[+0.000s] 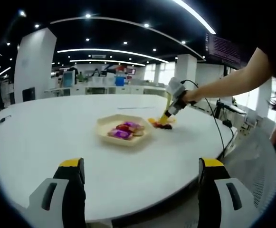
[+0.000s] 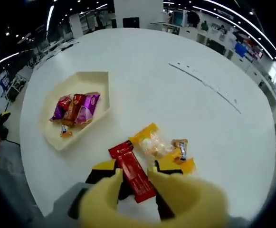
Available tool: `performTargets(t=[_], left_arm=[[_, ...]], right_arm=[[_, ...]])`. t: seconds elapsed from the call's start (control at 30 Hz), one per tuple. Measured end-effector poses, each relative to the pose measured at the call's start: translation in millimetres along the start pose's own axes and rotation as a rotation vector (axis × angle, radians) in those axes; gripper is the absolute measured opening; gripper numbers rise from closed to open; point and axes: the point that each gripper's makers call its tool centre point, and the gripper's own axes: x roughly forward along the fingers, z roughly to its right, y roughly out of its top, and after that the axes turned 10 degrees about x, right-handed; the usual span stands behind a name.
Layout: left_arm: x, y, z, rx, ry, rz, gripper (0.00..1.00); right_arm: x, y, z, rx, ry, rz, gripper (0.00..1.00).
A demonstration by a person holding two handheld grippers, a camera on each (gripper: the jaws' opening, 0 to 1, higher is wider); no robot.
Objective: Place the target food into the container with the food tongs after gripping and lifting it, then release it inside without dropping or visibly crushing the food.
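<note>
Right gripper view looks down on a round white table [image 2: 185, 90], where the right gripper [image 2: 137, 183] carries yellow tongs [image 2: 176, 199] whose two tips sit on either side of a long red snack packet [image 2: 132, 170]; the tips appear to touch the packet's sides, though I cannot tell how firmly they press, and the packet lies on the table. Just beside it, to the right, rests a clear packet with yellow edges [image 2: 153, 141] and a small orange packet [image 2: 181, 153]. Off to the left, apart from this pile, stands a cream tray [image 2: 96, 78] holding purple and red packets [image 2: 75, 108]. Left gripper view shows the left gripper [image 1: 140, 187] with its yellow-tipped jaws spread wide, holding nothing, hovering near the table's edge. Across the table the tray [image 1: 108, 122] sits in the middle, and beyond it a person's arm [image 1: 228, 80] reaches in with the right gripper [image 1: 166, 116] down at the snack pile [image 1: 160, 124], right of the tray
</note>
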Motion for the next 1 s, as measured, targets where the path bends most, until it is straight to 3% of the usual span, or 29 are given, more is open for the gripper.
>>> performTargets(t=[0.3, 0.5, 1.0], left_arm=[[0, -0.1, 0.3, -0.001, 0.003, -0.001, 0.96], [0, -0.3, 0.1, -0.001, 0.002, -0.003, 0.96], [0, -0.1, 0.6, 0.002, 0.002, -0.007, 0.96]], right_arm=[[-6, 3.7, -3, -0.001, -0.049, 0.033, 0.30], [-1, -16.2, -9, -0.020, -0.049, -0.027, 0.31], [-5, -12.4, -5, 0.005, -0.075, -0.006, 0.26]])
